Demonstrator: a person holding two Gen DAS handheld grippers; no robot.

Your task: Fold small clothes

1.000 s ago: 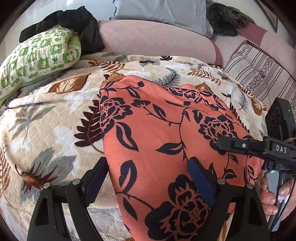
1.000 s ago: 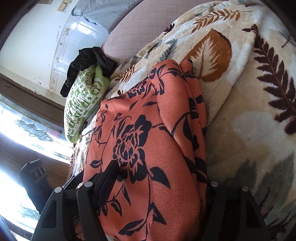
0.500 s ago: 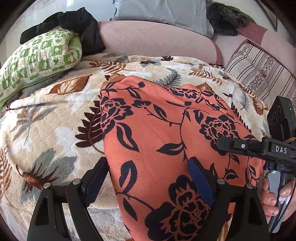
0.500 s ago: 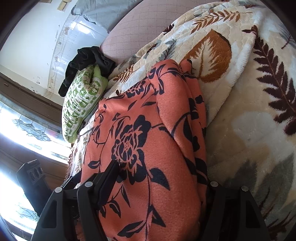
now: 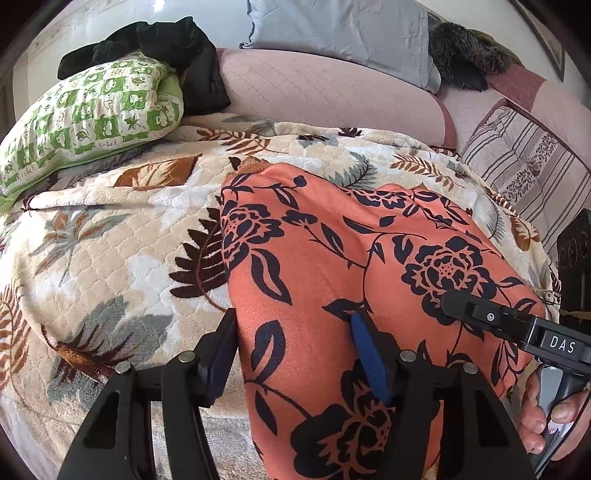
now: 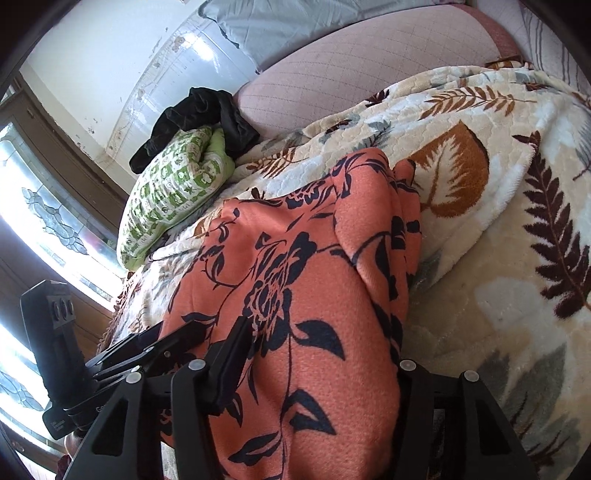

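Both grippers, left (image 5: 295,354) and right (image 6: 321,369), just closing onto near corners of orange black-flowered cloth (image 5: 351,266) stretching lengthwise away.

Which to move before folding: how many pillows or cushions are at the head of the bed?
2: a green patterned pillow at the left under a black garment, a grey pillow behind; more may be hidden.

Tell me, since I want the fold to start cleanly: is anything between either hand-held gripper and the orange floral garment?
Nothing visible is. The left hand-held gripper and the right hand-held gripper have each just been closing with an edge of the orange floral garment between their fingers, on the leaf-print blanket.
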